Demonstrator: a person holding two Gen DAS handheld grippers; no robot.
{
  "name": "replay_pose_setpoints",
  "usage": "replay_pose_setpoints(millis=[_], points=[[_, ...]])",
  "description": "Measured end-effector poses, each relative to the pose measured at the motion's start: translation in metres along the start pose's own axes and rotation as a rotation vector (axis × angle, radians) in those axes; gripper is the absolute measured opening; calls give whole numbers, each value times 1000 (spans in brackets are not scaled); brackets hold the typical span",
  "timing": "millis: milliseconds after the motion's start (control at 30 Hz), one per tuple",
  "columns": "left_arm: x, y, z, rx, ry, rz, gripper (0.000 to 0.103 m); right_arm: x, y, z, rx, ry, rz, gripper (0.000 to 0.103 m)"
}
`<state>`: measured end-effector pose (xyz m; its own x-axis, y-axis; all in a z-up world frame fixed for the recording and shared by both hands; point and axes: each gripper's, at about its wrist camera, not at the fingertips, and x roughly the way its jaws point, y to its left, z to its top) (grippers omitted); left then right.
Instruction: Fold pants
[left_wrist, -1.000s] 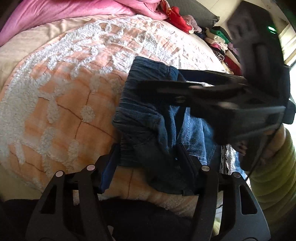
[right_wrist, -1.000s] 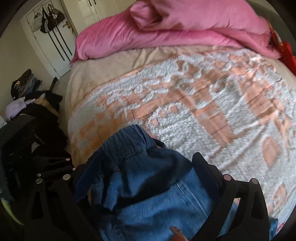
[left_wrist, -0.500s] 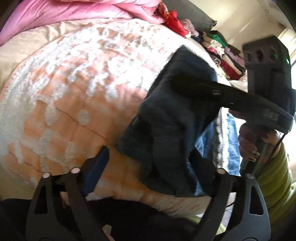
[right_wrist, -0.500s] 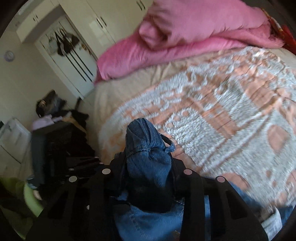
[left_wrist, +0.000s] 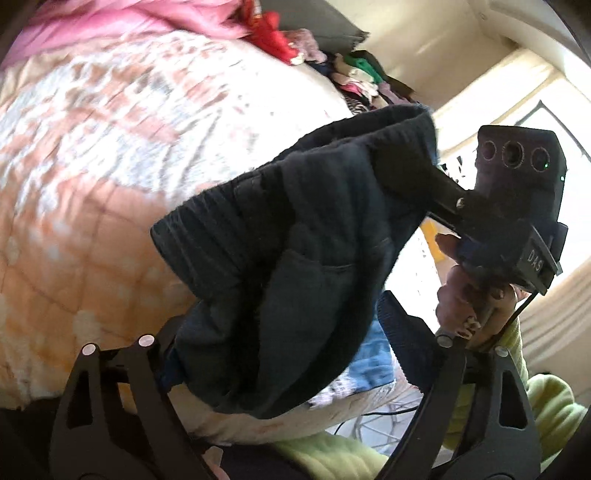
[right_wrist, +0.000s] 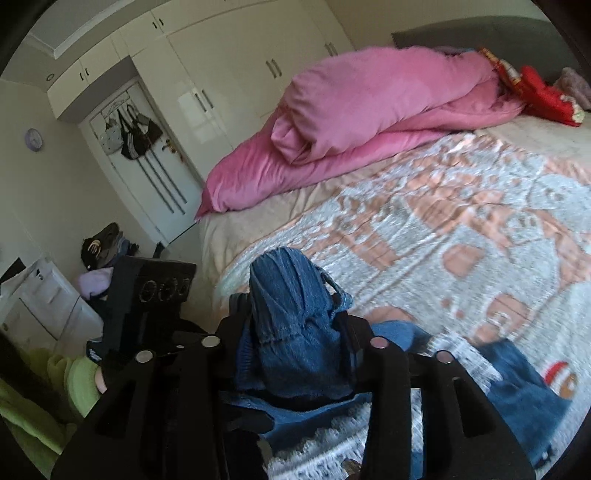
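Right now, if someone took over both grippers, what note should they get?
Right gripper: shut on a bunched fold of the jeans, lifted above the bedspread.
Left gripper: jaws spread wide, denim hanging between them; whether it grips is unclear.
The rest of the jeans trails onto the bed, near its edge.
Done: jeans picked up.
Left: lay them flat, fold and smooth.

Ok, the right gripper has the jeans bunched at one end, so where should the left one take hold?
Probably the free corner of the ribbed waistband. The jeans hang from the shut right gripper, and that corner sticks out sideways, clear of the bed. Bring the open left gripper up from below, one finger on each face of the band.
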<state>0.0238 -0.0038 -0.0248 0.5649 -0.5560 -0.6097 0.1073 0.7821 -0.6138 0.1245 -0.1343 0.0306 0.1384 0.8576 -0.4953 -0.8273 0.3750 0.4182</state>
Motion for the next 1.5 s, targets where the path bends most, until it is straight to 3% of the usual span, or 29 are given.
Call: replay_pose_setpoints(millis=[33, 67, 100, 267, 400, 500, 633, 667, 733, 833, 900, 1000, 1100, 1200, 1267, 1333, 1500], points=[[2, -8, -2, 20, -4, -9, 81, -8, -2, -3, 3, -17, -15, 56], [5, -16, -5, 39, -2, -26, 81, -17, -5, -8, 11, -34, -39, 77], [7, -21, -8, 53, 2, -37, 81, -28, -9, -15, 28, -59, -75, 84], [40, -42, -31, 129, 97, -68, 81, -70, -40, -59, 176, -111, -207, 88], [55, -53, -41, 180, 142, -56, 82, -83, -59, -105, 321, -99, -264, 93], [59, -58, -44, 216, 144, -29, 82, -81, -65, -124, 391, -89, -277, 93], [64, -63, -50, 224, 146, -14, 82, -66, -66, -121, 400, -60, -260, 93], [66, -63, -50, 226, 145, -11, 83, -59, -67, -119, 404, -35, -271, 86], [69, -65, -50, 234, 144, -6, 85, -45, -64, -113, 384, 8, -249, 46], [64, -67, -52, 247, 135, -8, 86, -51, -49, -102, 336, -42, -196, 33], [66, -69, -51, 257, 130, -22, 87, -66, -44, -96, 312, -97, -191, 33], [71, -71, -53, 265, 135, -32, 87, -68, -58, -101, 330, -59, -293, 33], [71, -72, -59, 279, 147, -19, 88, -59, -76, -116, 401, -6, -338, 46], [67, -72, -57, 276, 141, -22, 89, -61, -76, -120, 424, -24, -336, 58], [63, -74, -55, 279, 128, -14, 90, -68, -68, -117, 397, -40, -361, 71], [56, -76, -54, 293, 109, 1, 91, -79, -59, -113, 364, -65, -401, 78], [41, -80, -49, 319, 58, 53, 93, -108, -39, -106, 289, -128, -473, 78]])
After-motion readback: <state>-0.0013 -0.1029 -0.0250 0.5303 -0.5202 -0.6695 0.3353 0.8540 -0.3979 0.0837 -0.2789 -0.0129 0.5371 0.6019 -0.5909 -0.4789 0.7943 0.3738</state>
